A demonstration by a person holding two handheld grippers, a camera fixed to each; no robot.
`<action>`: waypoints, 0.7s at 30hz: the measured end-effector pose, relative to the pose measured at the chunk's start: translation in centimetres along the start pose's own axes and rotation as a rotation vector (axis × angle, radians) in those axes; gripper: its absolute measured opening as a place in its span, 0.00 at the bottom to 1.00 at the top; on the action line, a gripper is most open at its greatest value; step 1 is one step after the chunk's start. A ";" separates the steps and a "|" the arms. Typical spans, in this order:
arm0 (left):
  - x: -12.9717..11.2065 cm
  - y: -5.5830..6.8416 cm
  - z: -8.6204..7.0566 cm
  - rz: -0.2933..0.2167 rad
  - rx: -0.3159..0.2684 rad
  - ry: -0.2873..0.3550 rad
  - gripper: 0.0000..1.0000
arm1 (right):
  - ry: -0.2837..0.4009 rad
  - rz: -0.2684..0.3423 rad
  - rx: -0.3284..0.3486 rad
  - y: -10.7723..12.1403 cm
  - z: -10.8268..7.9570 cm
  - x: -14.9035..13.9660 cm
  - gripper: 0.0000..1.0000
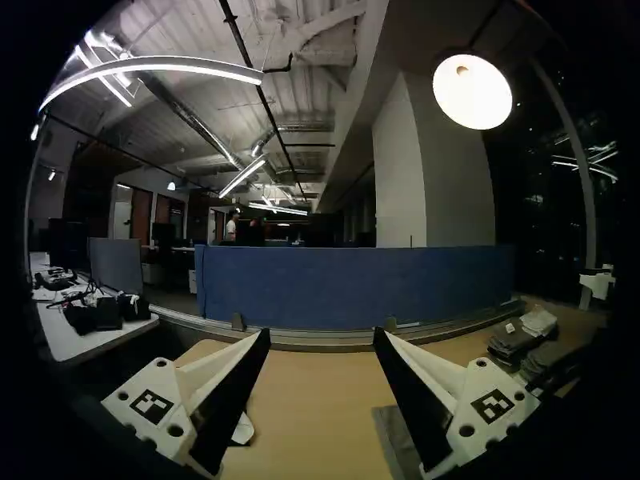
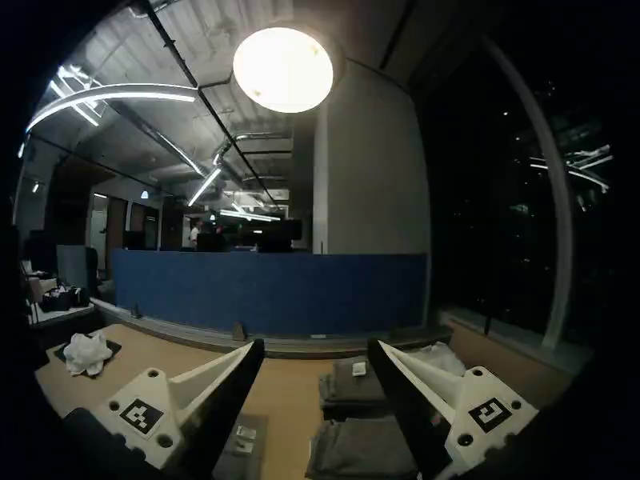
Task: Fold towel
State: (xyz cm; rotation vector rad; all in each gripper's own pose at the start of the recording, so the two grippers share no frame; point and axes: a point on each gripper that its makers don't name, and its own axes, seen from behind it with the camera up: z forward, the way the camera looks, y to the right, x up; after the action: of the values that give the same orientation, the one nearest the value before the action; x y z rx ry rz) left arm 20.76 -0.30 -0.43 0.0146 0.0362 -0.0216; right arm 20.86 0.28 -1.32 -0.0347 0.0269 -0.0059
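In the left gripper view my left gripper point(image 1: 320, 336) is open and holds nothing, held above a wooden table point(image 1: 320, 400). A corner of a flat grey towel point(image 1: 390, 432) lies under its right finger. In the right gripper view my right gripper point(image 2: 314, 346) is also open with nothing between its fingers. Below its left finger lies a grey towel with a label point(image 2: 242, 442). Two folded grey towels point(image 2: 352, 386) lie between and under its fingers.
Stacks of folded grey towels point(image 1: 512, 338) and a white one point(image 1: 540, 322) sit at the table's right. A crumpled white cloth point(image 2: 86, 352) lies on a dark mat at the left. A blue partition point(image 1: 352, 288) runs along the table's far edge. A desk with bags point(image 1: 96, 314) stands left.
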 end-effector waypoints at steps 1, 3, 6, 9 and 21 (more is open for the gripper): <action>0.2 0.0 0.0 -0.001 0.002 -0.004 0.95 | -0.001 0.001 0.000 0.0 0.0 0.3 1.00; 0.6 0.0 0.1 -0.002 0.004 -0.007 0.95 | -0.002 0.004 0.001 0.0 0.1 1.0 1.00; 1.3 0.2 0.1 -0.001 -0.002 -0.006 0.95 | 0.001 0.006 0.006 -0.2 0.2 1.7 1.00; 1.2 0.6 0.2 0.007 -0.013 -0.018 0.95 | -0.002 0.004 0.017 -0.4 0.4 2.0 1.00; -1.1 4.1 -0.3 0.027 -0.166 -0.166 0.95 | -0.138 -0.035 0.156 -2.6 0.4 -0.1 1.00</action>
State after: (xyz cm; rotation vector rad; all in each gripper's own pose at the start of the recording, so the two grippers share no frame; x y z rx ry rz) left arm 19.71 3.86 -0.67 -0.1531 -0.1285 0.0076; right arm 20.74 -2.33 -0.85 0.1208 -0.1126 -0.0406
